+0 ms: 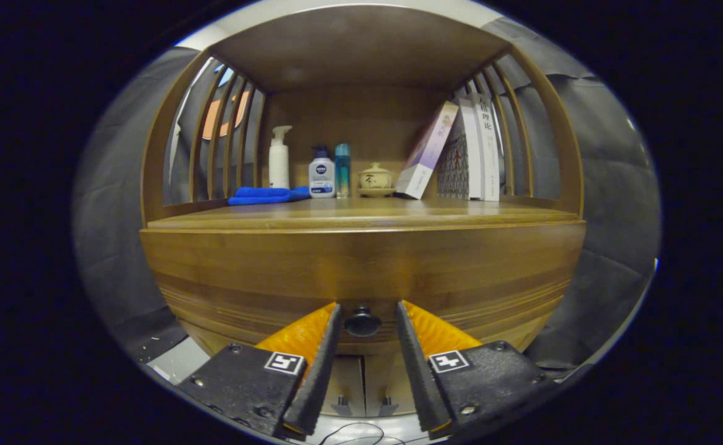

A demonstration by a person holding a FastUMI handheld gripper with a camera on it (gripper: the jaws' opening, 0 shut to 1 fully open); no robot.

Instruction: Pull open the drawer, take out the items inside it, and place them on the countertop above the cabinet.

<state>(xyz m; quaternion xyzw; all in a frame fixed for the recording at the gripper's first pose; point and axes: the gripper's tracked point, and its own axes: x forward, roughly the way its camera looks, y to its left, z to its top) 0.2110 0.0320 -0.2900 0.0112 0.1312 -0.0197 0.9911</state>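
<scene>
I see the cabinet (361, 266) with its drawer (361, 290) shut, books (469, 151), cloth (265, 195), bottles (322, 176) and pot (375, 178) far back on the countertop (361, 216), my gripper (365, 321) wide open either side of the knob (362, 322), contents hidden.

Glossy wooden drawer (361, 272), matt knob (362, 322)
</scene>
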